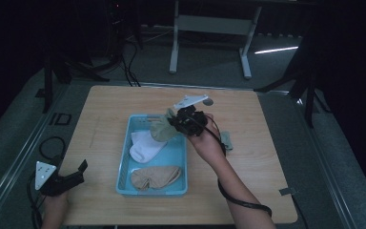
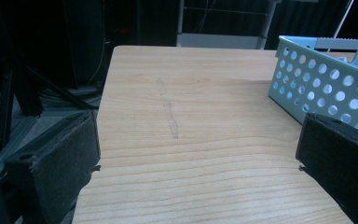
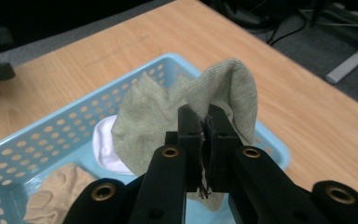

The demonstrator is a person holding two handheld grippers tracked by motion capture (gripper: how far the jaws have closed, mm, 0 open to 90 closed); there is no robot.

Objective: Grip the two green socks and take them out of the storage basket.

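The right tongs (image 3: 207,128) pinch a crumpled olive-green fabric sock (image 3: 163,116) above the perforated light-blue plastic basket (image 1: 124,164), while the left tongs (image 2: 198,154) stand spread beside it

Two socks (image 1: 147,160) in basket (image 1: 124,179) on table (image 1: 257,181)

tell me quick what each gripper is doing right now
Left gripper: open, holding nothing, low over the table edge.
Right gripper: closed on the green sock, above the blue basket.
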